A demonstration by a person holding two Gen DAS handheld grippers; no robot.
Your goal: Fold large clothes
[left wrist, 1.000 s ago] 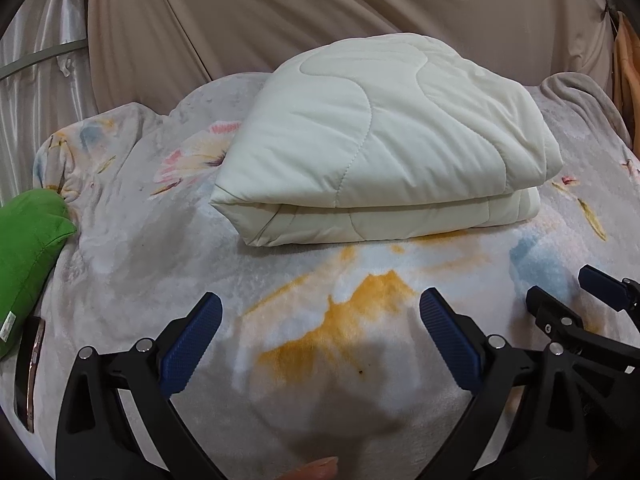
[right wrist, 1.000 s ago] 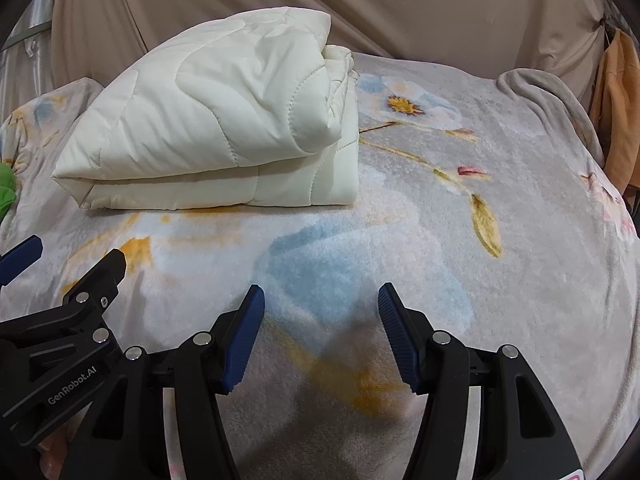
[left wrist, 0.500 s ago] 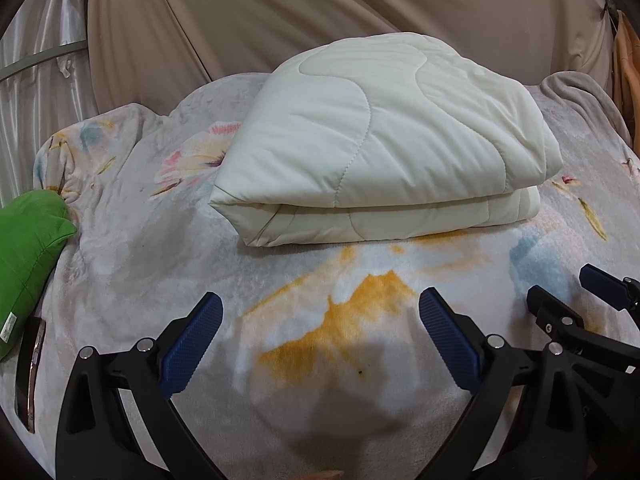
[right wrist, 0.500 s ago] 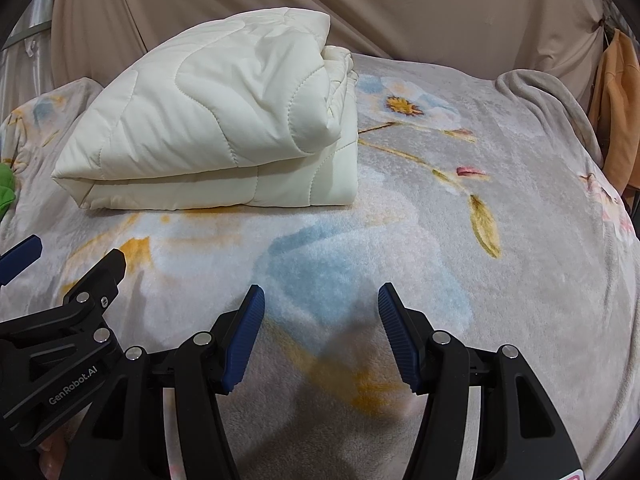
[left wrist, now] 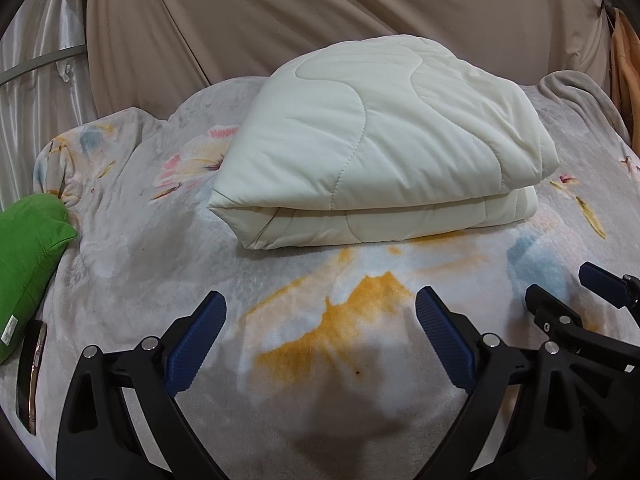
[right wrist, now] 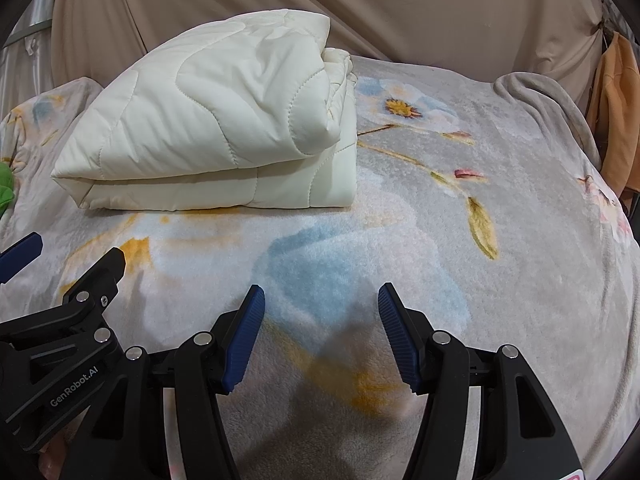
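Observation:
A cream quilted comforter [left wrist: 380, 148] lies folded into a thick rectangle on the floral fleece blanket [left wrist: 120, 248]; in the right wrist view the comforter [right wrist: 216, 120] sits at the upper left. My left gripper [left wrist: 320, 312] hovers over the blanket in front of the bundle, jaws wide and empty. My right gripper [right wrist: 320, 304] is beside it to the right, also open with nothing between its blue pads. Each gripper shows at the edge of the other's view: the right gripper [left wrist: 592, 284] and the left gripper [right wrist: 68, 256]. Neither touches the comforter.
A green pillow [left wrist: 28, 264] lies at the left edge of the bed, with a dark phone-like object [left wrist: 30, 376] below it. Beige curtains [left wrist: 280, 12] hang behind the bed. An orange cloth [right wrist: 616, 120] hangs at the far right. The blanket [right wrist: 500, 280] stretches right of the comforter.

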